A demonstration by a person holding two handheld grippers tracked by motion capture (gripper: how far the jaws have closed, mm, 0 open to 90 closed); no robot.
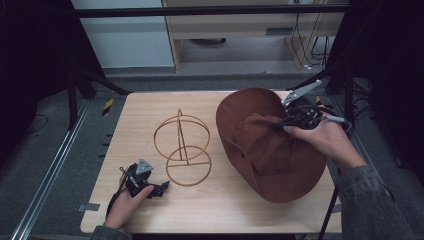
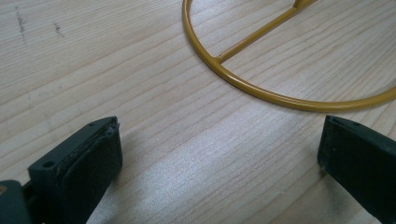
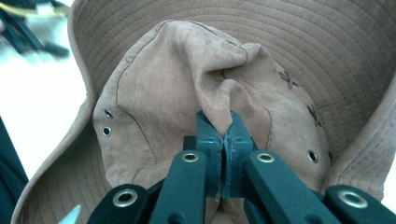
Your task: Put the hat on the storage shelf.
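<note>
One brown hat (image 1: pixel 270 145), one gold wire stand (image 1: pixel 182 147), one wooden table (image 1: pixel 210 210), and two grippers: the left gripper (image 1: pixel 162 188), the right gripper (image 1: pixel 280 125)

Wire stand (image 1: pixel 182 147) blocks mid-table; bare table (image 1: pixel 220 210) lies open in front.

A brown hat (image 1: pixel 270 150) with stitched brim rings, a mustard-gold wire stand (image 1: pixel 182 147), seemingly pale wood table (image 1: pixel 225 205).

Light wooden table (image 1: pixel 210 210), gold wire stand (image 1: pixel 182 147) and brown hat (image 1: pixel 270 150) on it
</note>
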